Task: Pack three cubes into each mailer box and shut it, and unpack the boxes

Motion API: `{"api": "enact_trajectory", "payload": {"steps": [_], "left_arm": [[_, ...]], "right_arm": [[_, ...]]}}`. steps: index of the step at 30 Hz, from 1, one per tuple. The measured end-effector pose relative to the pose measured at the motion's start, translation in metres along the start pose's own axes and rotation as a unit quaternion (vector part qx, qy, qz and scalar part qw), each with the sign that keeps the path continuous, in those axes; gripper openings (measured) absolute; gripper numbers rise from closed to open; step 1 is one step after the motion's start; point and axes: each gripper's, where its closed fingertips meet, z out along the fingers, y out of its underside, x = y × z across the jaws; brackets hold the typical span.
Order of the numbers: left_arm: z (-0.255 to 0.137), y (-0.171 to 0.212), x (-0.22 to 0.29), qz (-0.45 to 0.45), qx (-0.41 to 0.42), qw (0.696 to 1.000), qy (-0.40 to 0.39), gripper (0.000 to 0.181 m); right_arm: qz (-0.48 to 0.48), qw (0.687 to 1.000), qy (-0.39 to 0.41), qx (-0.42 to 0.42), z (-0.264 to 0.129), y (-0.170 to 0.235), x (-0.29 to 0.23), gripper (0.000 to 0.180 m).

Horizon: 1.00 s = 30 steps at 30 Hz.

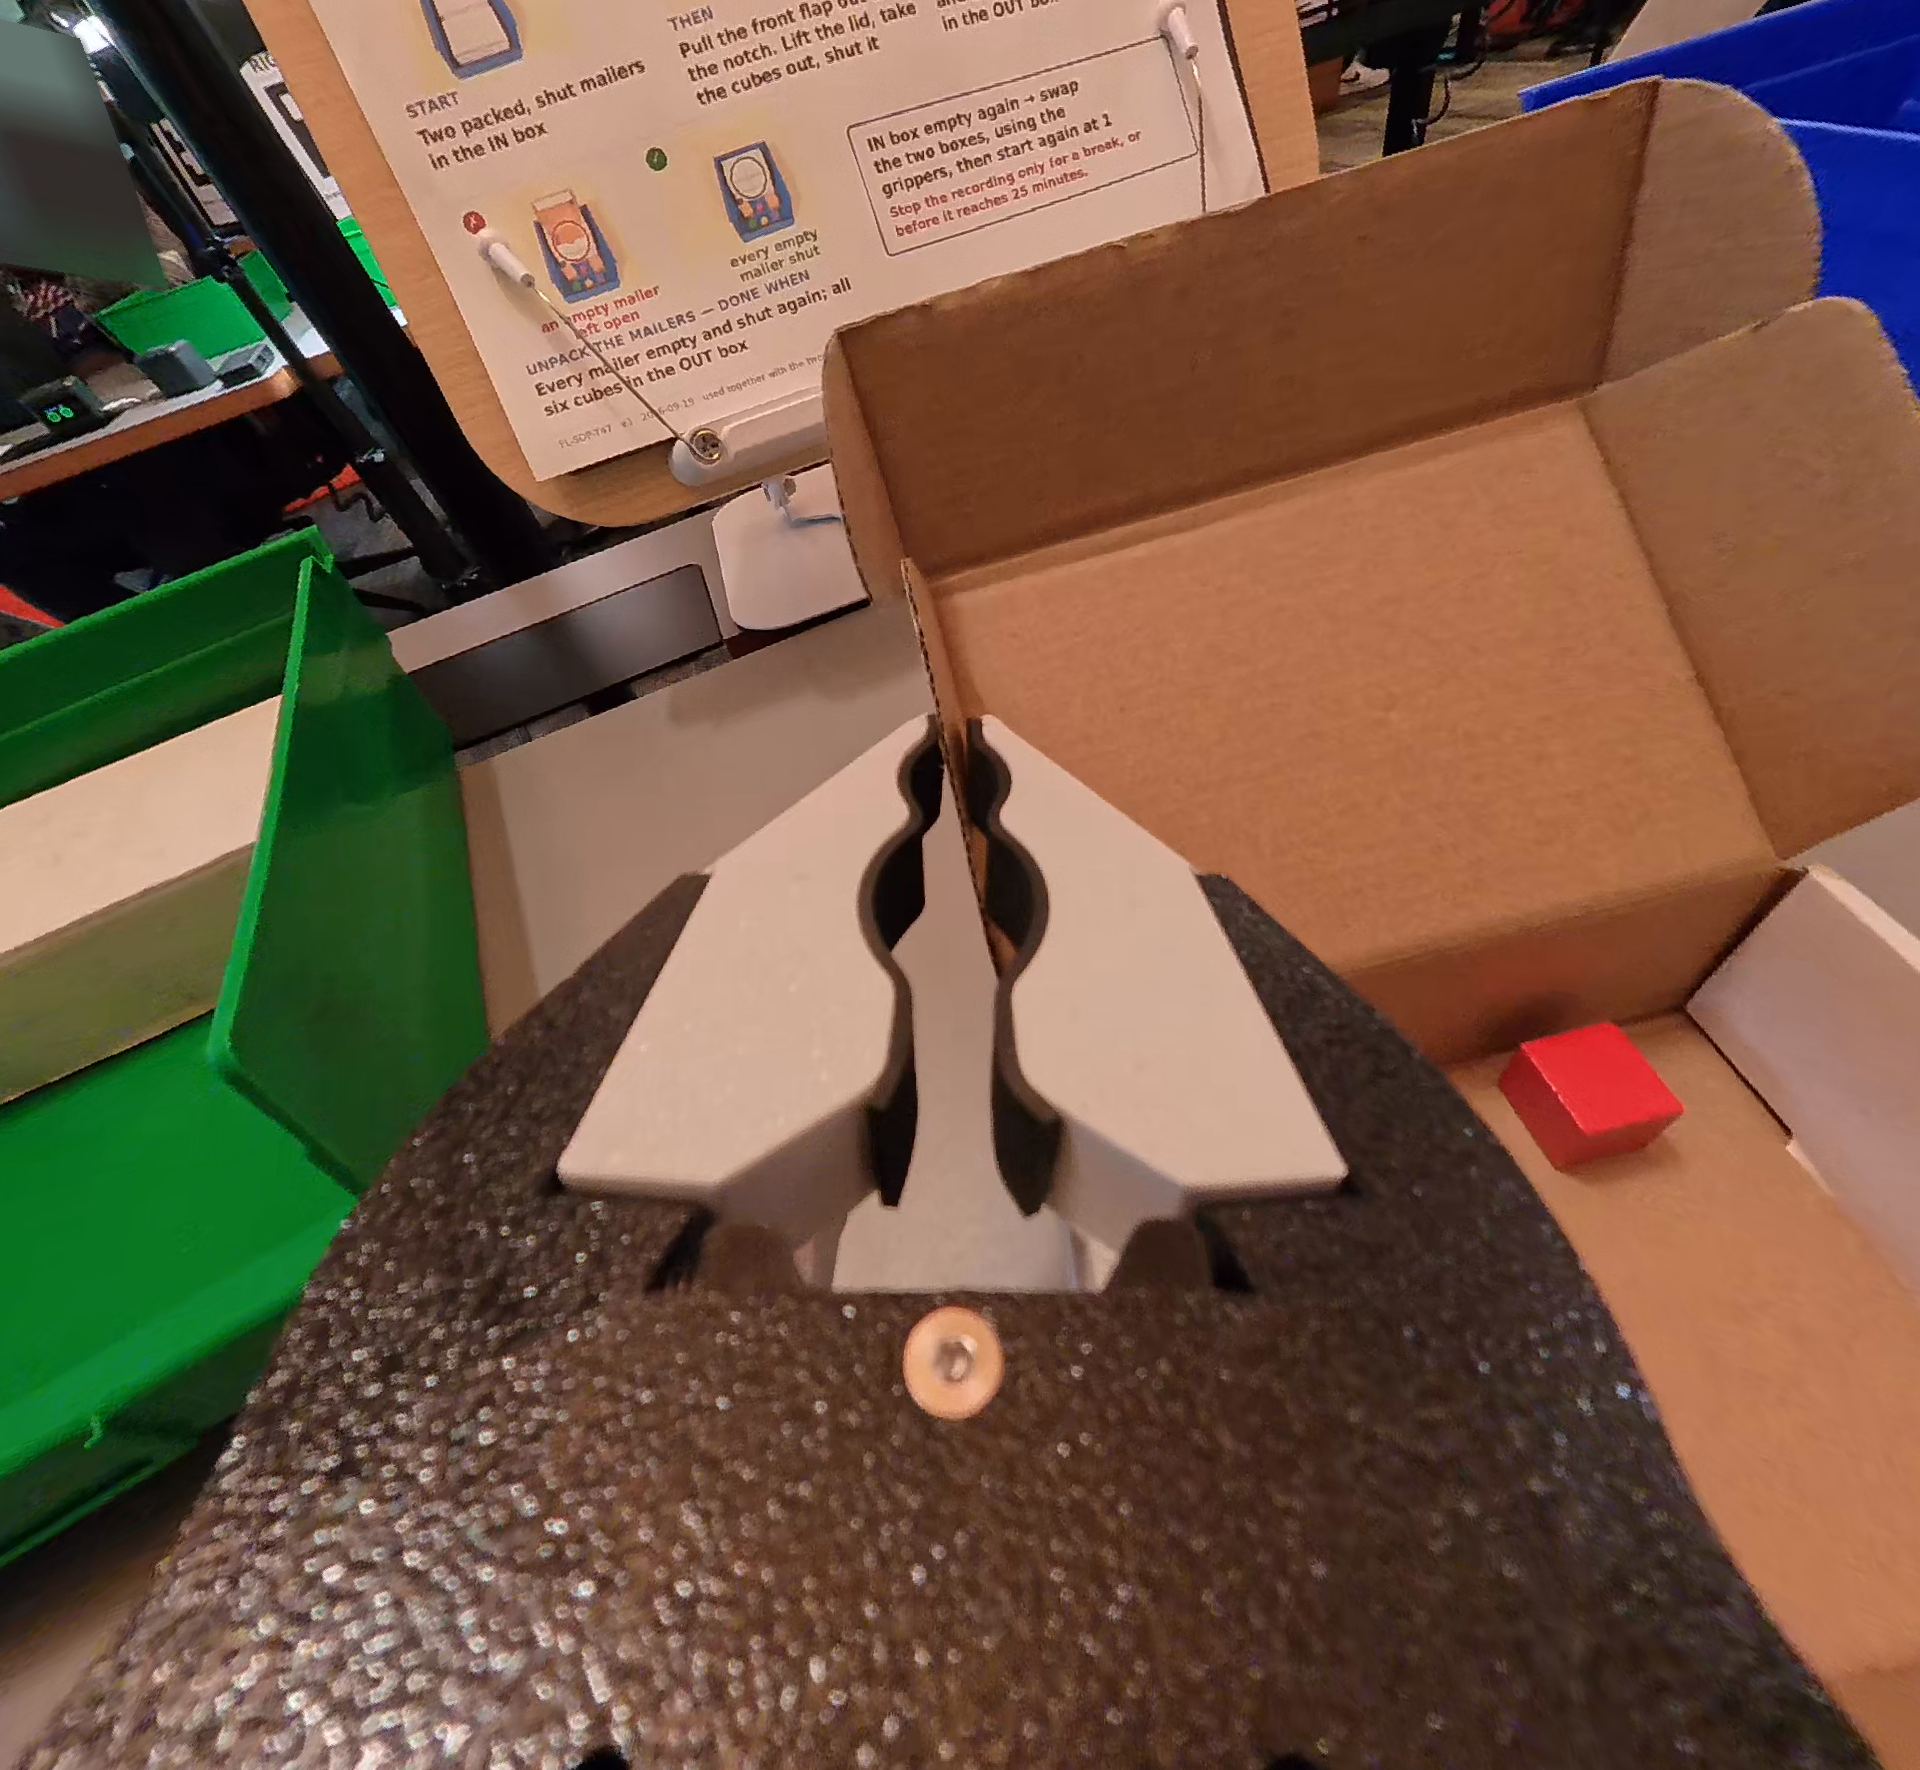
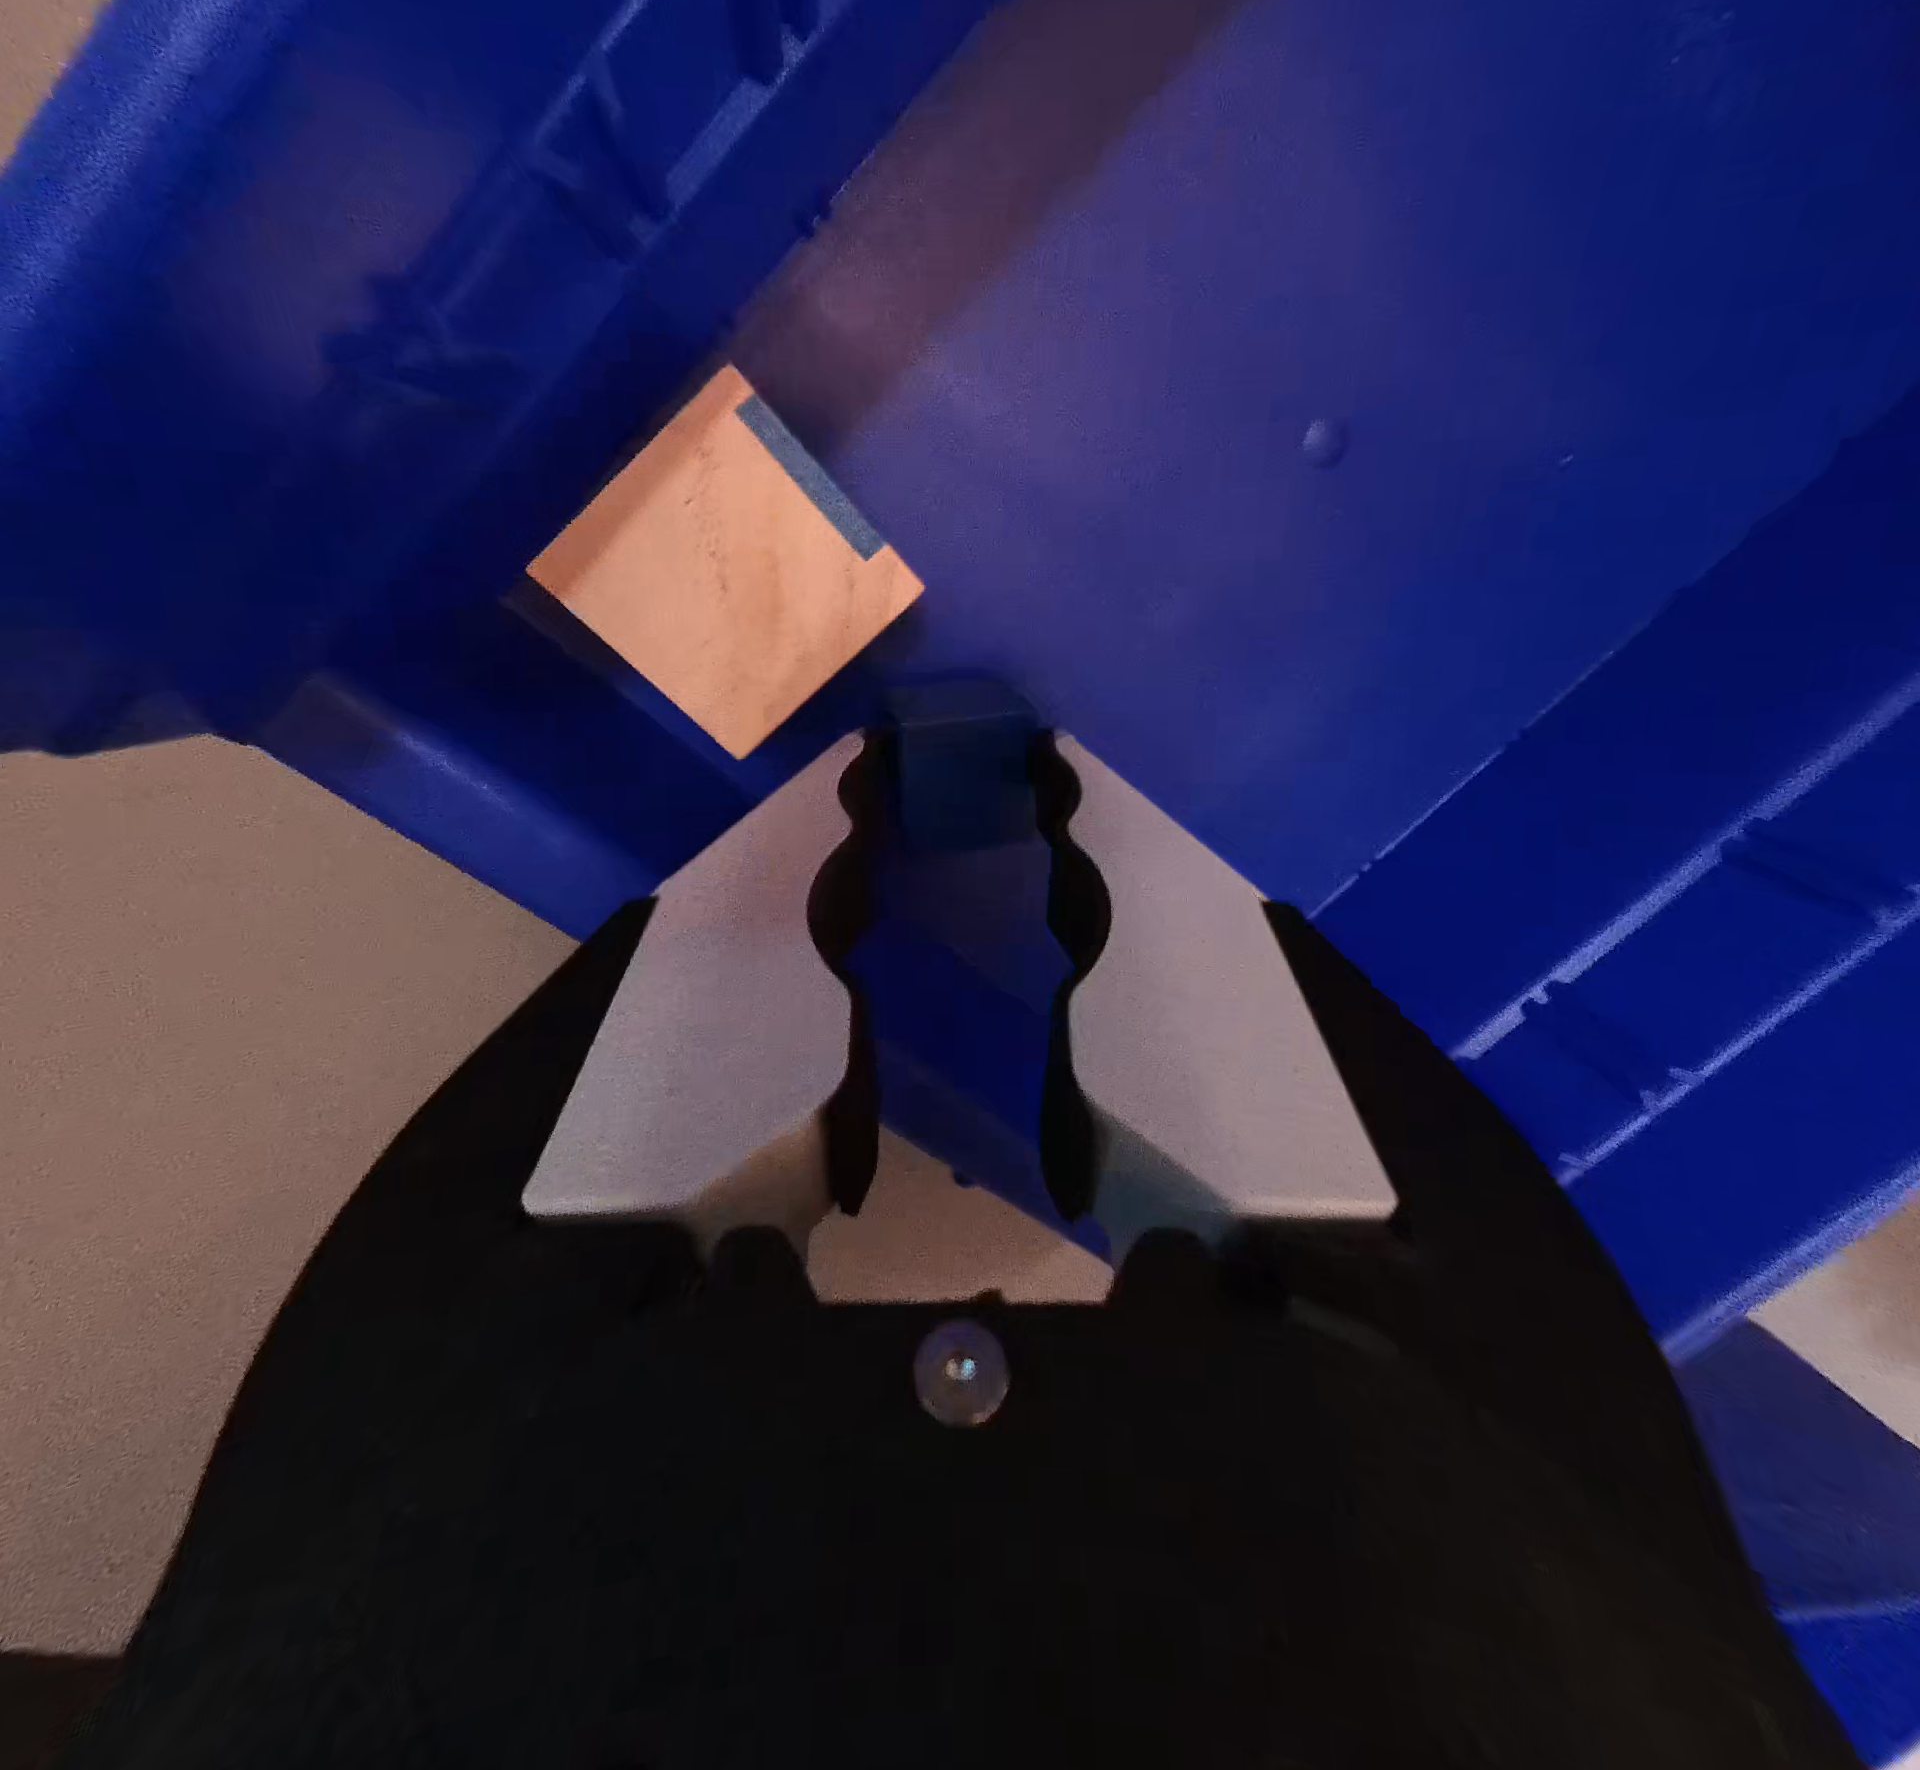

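Observation:
In the left wrist view my left gripper (image 1: 958,733) is shut on the left side wall of an open cardboard mailer box (image 1: 1351,733), whose lid stands up behind. A red cube (image 1: 1590,1102) lies on the box floor at the near right. In the right wrist view my right gripper (image 2: 961,744) is shut on a blue cube (image 2: 961,775) inside the blue bin (image 2: 1351,370). A plain wooden cube (image 2: 727,567) with a blue strip lies on the bin floor just left of the fingertips.
A green bin (image 1: 260,889) holding a pale shut mailer (image 1: 104,889) stands to the left. An instruction board (image 1: 727,110) stands behind the table. The blue bin (image 1: 1849,162) rises at the right behind the lid. A white box edge (image 1: 1818,993) sits at the right.

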Motion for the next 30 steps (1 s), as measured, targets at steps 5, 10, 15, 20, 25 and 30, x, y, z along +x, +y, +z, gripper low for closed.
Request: {"api": "enact_trajectory", "payload": {"steps": [5,10,15,20,25,30], "left_arm": [[0.0,0.0,0.0,0.0,0.001,1.0,0.0,0.001],[0.0,0.0,0.0,-0.001,-0.002,1.0,-0.001,0.001],[-0.001,0.0,0.001,0.001,-0.008,1.0,-0.007,0.001],[-0.003,0.002,-0.001,0.005,-0.018,1.0,-0.021,0.001],[-0.008,0.005,-0.006,-0.019,-0.04,0.998,-0.054,0.001],[-0.031,0.008,-0.001,-0.036,-0.032,0.997,-0.057,0.002]], "right_arm": [[0.027,0.999,0.001,0.039,-0.02,-0.005,0.005,0.071],[-0.029,0.991,0.006,0.134,-0.106,-0.02,-0.05,0.074],[-0.312,0.899,-0.09,0.295,-0.174,-0.054,-0.263,0.04],[-0.219,0.943,-0.073,0.241,-0.134,-0.081,-0.343,0.051],[-0.101,0.957,-0.063,0.265,-0.109,-0.113,-0.353,0.047],[-0.08,0.971,-0.054,0.221,-0.081,-0.105,-0.326,0.042]]}}
